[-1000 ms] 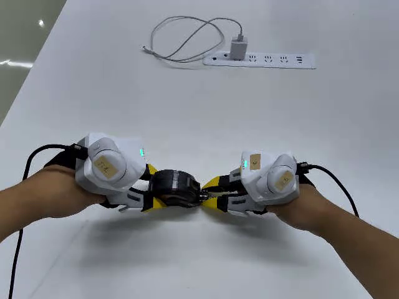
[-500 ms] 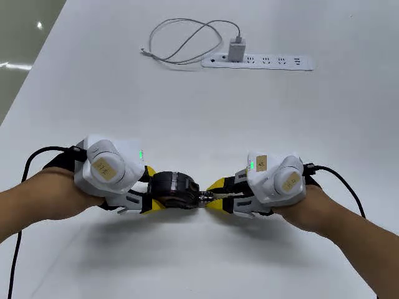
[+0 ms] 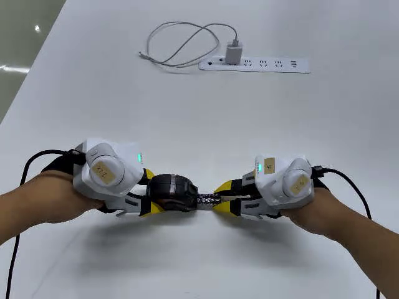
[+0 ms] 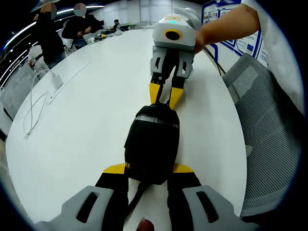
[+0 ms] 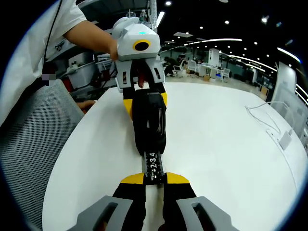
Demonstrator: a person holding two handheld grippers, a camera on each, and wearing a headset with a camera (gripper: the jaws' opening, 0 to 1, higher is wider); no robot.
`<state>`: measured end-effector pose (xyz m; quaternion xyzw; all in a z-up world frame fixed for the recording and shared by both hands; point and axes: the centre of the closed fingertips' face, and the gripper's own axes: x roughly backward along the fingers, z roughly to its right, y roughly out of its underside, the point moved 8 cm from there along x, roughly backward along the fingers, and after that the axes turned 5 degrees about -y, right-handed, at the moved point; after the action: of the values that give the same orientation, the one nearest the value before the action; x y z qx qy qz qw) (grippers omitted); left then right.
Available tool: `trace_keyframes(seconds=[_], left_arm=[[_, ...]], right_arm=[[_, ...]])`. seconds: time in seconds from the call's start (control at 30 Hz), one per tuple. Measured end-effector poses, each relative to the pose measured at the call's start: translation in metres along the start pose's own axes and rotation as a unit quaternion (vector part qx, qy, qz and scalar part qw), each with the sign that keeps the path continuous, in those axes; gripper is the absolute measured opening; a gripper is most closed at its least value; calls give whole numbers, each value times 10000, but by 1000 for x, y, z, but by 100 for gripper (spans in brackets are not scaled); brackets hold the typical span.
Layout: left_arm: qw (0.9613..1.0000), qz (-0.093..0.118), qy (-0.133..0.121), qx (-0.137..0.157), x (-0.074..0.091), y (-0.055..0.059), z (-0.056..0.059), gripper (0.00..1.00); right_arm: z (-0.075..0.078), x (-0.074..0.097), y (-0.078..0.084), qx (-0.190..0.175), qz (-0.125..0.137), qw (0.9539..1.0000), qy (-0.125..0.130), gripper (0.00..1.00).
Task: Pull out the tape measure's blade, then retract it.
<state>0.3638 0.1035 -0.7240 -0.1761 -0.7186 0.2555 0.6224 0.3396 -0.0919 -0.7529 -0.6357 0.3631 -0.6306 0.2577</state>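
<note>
Two hands work at the near edge of the head view, the left hand [image 3: 53, 196] and the right hand [image 3: 315, 212], each holding a tool low over the white table [image 3: 187, 118] with the tips pointing at one another. The left tool [image 3: 151, 193] is clamped on the black tape measure [image 3: 173, 191], its yellow-tipped jaws pressing the case from either side. In the left gripper view the case sits between those jaws with a dark strap [image 4: 139, 195] trailing back toward the camera. The right tool [image 3: 222, 197] is clenched on the end of the blade [image 3: 206, 199]. A short length of blade is out, running straight from the mouth of the case to the right tool's tips. In the right gripper view the numbers 2, 3 and 4 read on it just ahead of the jaws. Whether the case touches the table I cannot tell.

Far across the table lies a white power strip [image 3: 255, 62] with a charger [image 3: 233, 51] plugged in near its left end and a pale cable [image 3: 181, 43] looping away from it. A grey mesh chair [image 4: 269, 134] stands beside the table in the left gripper view.
</note>
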Motion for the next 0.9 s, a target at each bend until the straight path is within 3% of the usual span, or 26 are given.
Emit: trace_keyframes(seconds=[0.9], left_arm=[[10000, -15, -10, -4, 0, -1, 0, 26]], right_arm=[[-1, 18, 11, -79, -123, 9999, 71, 9]])
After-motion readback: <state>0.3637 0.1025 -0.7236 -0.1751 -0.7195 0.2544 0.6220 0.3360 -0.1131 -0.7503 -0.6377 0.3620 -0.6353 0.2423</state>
